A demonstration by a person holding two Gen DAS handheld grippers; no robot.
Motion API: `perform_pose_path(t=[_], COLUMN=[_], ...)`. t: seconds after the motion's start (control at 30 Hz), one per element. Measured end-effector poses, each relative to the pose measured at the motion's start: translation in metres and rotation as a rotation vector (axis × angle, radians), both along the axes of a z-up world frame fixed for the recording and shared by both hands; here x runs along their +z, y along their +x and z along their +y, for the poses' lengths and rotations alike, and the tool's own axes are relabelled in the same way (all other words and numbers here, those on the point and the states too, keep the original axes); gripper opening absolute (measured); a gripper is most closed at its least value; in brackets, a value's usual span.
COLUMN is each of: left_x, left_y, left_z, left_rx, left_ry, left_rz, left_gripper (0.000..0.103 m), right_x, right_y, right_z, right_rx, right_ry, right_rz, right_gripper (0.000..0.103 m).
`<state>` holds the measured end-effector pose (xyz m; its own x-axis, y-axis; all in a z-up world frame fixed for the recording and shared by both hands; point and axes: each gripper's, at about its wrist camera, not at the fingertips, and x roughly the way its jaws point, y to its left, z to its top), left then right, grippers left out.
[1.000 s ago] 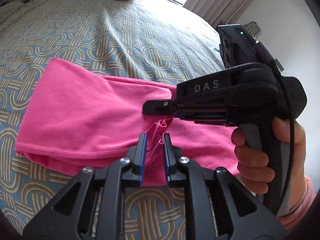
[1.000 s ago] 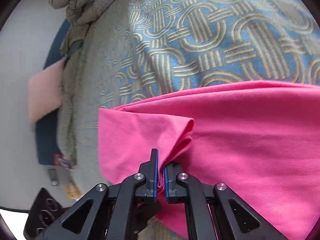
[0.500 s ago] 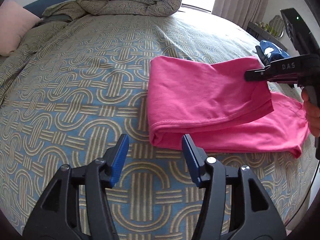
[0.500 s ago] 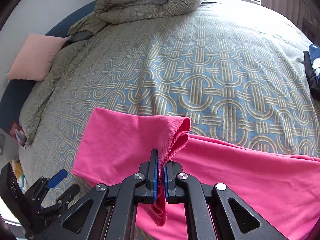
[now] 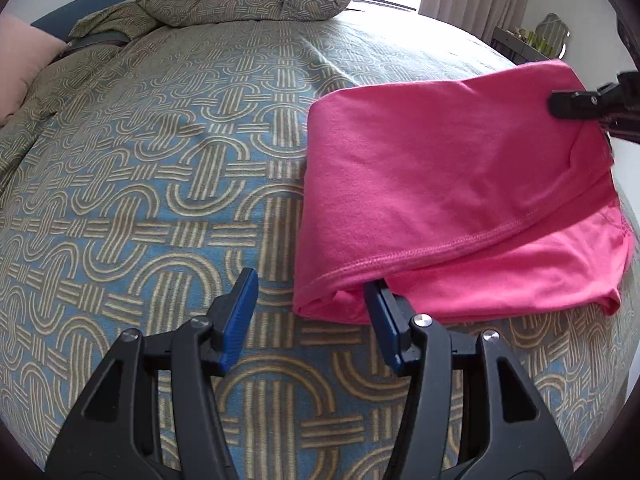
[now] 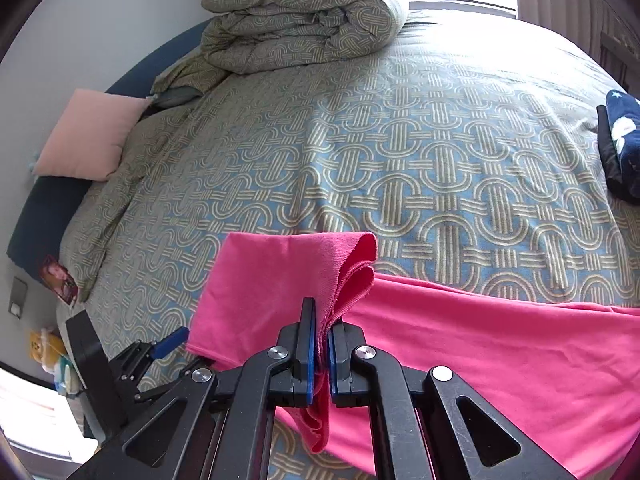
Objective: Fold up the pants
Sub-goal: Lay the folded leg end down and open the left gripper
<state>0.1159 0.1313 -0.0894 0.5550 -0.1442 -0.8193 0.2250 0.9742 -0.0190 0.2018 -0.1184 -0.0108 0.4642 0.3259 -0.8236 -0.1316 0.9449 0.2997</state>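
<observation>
The pink pants [image 5: 452,184] are lying folded on the patterned bed [image 5: 160,160], near its front edge. The right hand-held gripper [image 6: 322,344] is pinching a bunched edge of the pants and holding that layer raised off the rest. The left hand-held gripper [image 5: 310,312] is hanging with its jaws apart at the fold's near corner, its blue pads [image 5: 240,320] gripping nothing

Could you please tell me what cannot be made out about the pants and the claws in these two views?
- Left wrist view: the right claw is cut off by the frame edge; its grip on the pink pants shows only partly.
- Right wrist view: the pants run past the right edge; their full length is unseen.
- Right wrist view: the left claw sits small at the lower left, partly hidden.
</observation>
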Motion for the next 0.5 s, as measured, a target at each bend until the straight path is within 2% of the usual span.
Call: perform_pose_path(t=[0.13,0.4,0.5], left_x=[-0.002,-0.005,-0.007], left_y=[0.001,0.003,0.006], left_z=[-0.011,-0.016,-0.010], left_rx=[-0.014,-0.038,-0.005], left_ry=[0.060,0.091,0.072], left_rz=[-0.003,0.021,0.033], left_gripper=[0.056,0.056,0.056], right_x=[0.006,0.012,0.016], right_y=[0.001,0.004,0.007], right_z=[-0.009,-0.013,-0.011], right_rx=[-0.013,-0.016,-0.007], right_ry=[0.027,0.047,0.059], right_rz=[0.000,0.002,-0.001], right_gripper=[0.004,0.004,0.004])
